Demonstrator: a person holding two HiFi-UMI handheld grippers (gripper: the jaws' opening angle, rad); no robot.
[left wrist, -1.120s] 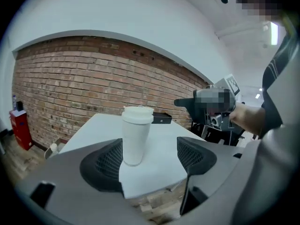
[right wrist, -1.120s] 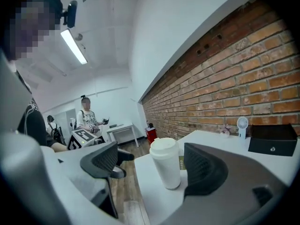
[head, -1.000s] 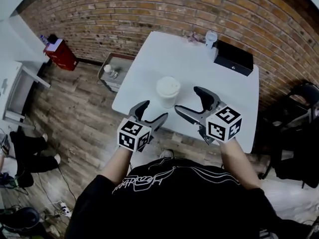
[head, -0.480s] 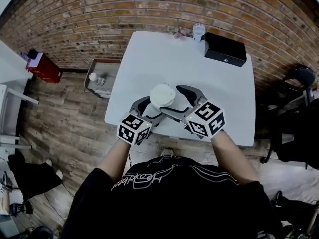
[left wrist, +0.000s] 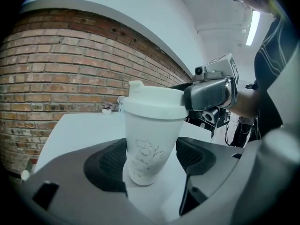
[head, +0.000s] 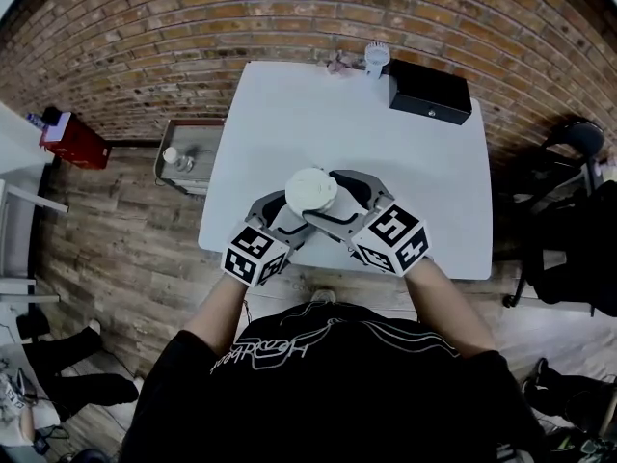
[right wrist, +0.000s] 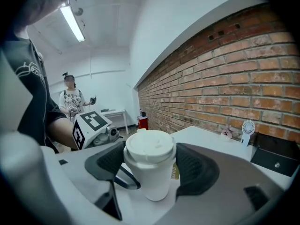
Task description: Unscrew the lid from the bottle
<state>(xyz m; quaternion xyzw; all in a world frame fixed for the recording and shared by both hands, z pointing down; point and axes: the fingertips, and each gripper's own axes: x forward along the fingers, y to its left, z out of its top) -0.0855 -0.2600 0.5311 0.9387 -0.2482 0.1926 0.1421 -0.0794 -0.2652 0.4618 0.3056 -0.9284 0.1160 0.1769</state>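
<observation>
Bottle (left wrist: 149,146) — white, with a faint flower drawing on its side — stands upright near the front edge of the white tabletop (head: 386,143). The left gripper (left wrist: 151,159) has its fingers closed on the bottle's body, low down, 1 pad against each side. The right gripper (right wrist: 151,165) sits higher; its fingers have just been closing and now press both sides of the lid (right wrist: 149,148), which is on the bottle. A black box (head: 430,92) lies at the far edge, well apart.

Matt white bottle (head: 310,192); rough brick wall (head: 193,27)
</observation>
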